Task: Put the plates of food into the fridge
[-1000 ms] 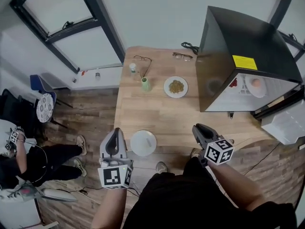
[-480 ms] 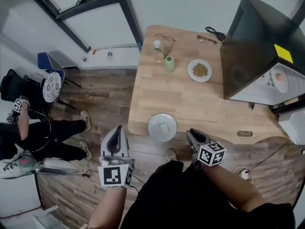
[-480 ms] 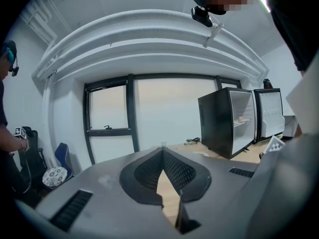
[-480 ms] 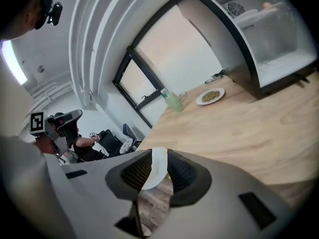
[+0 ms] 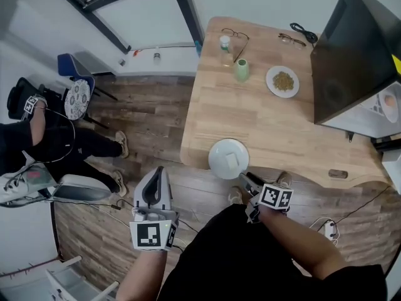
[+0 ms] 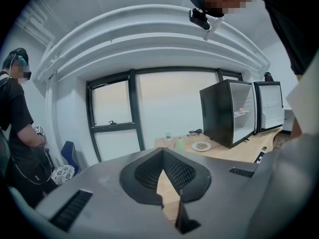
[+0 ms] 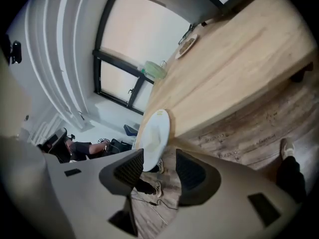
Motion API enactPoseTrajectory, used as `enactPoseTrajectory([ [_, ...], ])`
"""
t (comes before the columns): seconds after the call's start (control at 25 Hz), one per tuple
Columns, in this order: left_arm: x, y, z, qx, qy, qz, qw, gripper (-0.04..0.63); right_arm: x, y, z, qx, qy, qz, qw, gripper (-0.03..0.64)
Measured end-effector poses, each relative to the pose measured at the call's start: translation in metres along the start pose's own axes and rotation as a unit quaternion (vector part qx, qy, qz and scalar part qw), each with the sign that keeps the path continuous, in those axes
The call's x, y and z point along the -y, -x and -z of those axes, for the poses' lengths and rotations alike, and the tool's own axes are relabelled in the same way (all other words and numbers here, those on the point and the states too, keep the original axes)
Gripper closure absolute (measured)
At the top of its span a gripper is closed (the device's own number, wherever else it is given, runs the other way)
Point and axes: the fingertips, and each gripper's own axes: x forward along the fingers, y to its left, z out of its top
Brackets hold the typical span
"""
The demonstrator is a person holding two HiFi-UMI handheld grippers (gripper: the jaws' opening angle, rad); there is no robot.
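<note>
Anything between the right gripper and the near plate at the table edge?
Nothing visible. The right gripper, its jaws just opened, has the plate rim at its mouth, not yet gripped.

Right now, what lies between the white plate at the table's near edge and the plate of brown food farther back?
Nothing: the head view shows only bare table between the near plate and the food plate.

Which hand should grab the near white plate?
Right. The right gripper has the rim of the white plate at its mouth; its jaws have just been opening, not gripping. The left gripper hangs shut over the floor.
</note>
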Motion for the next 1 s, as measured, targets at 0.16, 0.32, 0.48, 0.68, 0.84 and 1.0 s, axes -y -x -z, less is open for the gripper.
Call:
enactPoseTrajectory([
  [0.16,-0.007,0.009,0.009,-0.014,-0.003,-0.009,0.9999,0.592,0.005,-0.015,0.001,0.014,-0.039,-0.002,0.999,0.416],
  [0.32,-0.013,0.017,0.016,-0.027,-0.007,-0.017,0.9995,0.592,0.015,-0.029,0.003,0.015,-0.083,-0.006,0.996,0.419],
  [0.48,-0.017,0.020,0.017,-0.029,-0.010,-0.021,0.9993,0.592,0.003,-0.034,-0.001,0.020,-0.087,-0.042,0.995,0.516],
  [0.68,-0.015,0.016,0.018,-0.031,-0.006,-0.015,0.9994,0.592,-0.011,-0.032,-0.007,0.035,-0.132,-0.076,0.988,0.586],
  [0.84,-0.006,0.006,0.013,-0.024,-0.007,-0.003,0.9997,0.592,-0.018,-0.023,-0.012,0.041,-0.147,-0.096,0.984,0.586],
  [1.0,0.006,-0.007,0.002,-0.014,-0.011,0.016,0.9997,0.592,-0.018,-0.006,-0.024,0.060,-0.162,-0.096,0.980,0.586],
])
